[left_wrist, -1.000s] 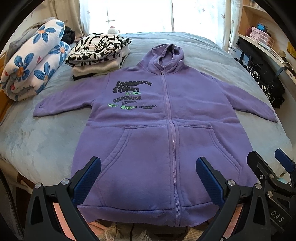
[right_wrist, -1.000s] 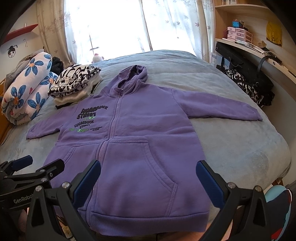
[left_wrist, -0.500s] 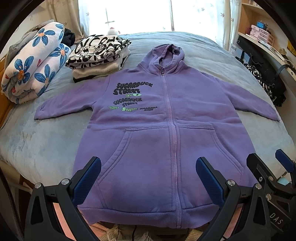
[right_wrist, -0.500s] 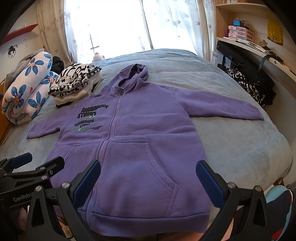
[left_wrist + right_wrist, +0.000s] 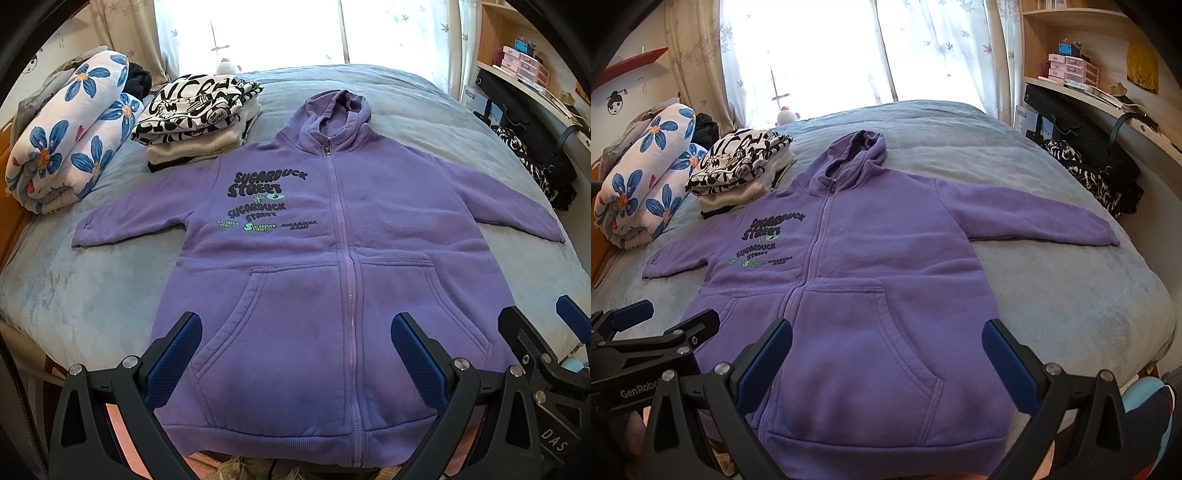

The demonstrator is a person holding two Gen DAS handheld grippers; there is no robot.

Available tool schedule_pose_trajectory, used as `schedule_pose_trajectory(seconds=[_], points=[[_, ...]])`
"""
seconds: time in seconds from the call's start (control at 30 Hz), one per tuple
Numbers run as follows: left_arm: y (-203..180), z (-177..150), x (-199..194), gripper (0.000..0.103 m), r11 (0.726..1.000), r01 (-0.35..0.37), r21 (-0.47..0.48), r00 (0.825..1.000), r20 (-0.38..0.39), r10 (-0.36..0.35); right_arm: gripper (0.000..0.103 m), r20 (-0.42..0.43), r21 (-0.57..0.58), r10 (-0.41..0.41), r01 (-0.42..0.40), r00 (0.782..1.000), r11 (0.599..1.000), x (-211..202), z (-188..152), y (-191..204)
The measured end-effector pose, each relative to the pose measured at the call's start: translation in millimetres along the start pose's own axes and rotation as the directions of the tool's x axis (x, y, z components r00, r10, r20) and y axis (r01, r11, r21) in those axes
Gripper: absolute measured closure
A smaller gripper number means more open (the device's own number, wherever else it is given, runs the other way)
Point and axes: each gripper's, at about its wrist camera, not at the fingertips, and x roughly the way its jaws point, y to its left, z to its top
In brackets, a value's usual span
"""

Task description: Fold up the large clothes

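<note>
A purple zip-up hoodie lies flat and face up on the bed, hood away from me, both sleeves spread out, hem at the near edge. It also shows in the right wrist view. My left gripper is open and empty, held above the hem over the left pocket. My right gripper is open and empty above the right pocket. The right gripper also shows in the left wrist view, and the left gripper shows in the right wrist view.
A stack of folded clothes topped by a black-and-white print sits at the back left. A rolled floral quilt lies further left. A desk with a black bag runs along the right side. Curtains and a window are behind.
Both grippers have tilted up and drawn slightly back, so the hoodie sits lower in both views. The hoodie has not moved.
</note>
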Motion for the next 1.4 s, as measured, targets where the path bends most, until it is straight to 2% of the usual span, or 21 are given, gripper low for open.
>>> schedule_pose_trajectory(seconds=[0.43,0.67,0.77,1.0,1.27,1.33,1.4], points=[[-10.6,18.8,-9.1,0.002,0.997,-0.075,-0.010,0.996,0.048,0.076,0.000,0.061,-0.029,0.014,-0.012,0.998,1.000,-0.5,23.7,-9.0],[-22.8,35.1,-13.4,0.002,0.990,-0.143,0.016,0.987,0.081,0.141,0.000,0.085,-0.037,0.021,-0.018,0.996,0.999,-3.4,41.4,-16.5],[-27.4,44.4,-17.4,0.002,0.988,-0.151,0.017,0.983,0.109,0.148,0.000,0.092,-0.028,0.023,-0.020,0.996,0.999,-4.3,50.8,-23.3],[-43.2,67.8,-26.2,0.001,0.987,-0.154,0.041,0.974,0.175,0.144,0.000,0.135,-0.015,0.003,-0.001,0.991,1.000,-11.0,77.3,-41.0],[-62.0,99.6,-28.0,0.001,0.992,-0.117,0.043,0.971,0.215,0.105,0.000,0.193,-0.019,-0.042,0.046,0.980,0.999,-19.4,103.9,-60.8],[-69.7,108.7,-26.3,0.001,0.989,-0.139,0.052,0.963,0.238,0.123,0.000,0.200,-0.009,-0.073,0.076,0.977,0.997,-17.3,110.0,-72.7],[-81.8,118.6,-21.5,0.001,0.979,-0.191,0.067,0.951,0.260,0.168,0.000,0.194,0.018,-0.101,0.100,0.976,0.995,-12.1,115.7,-87.7]])
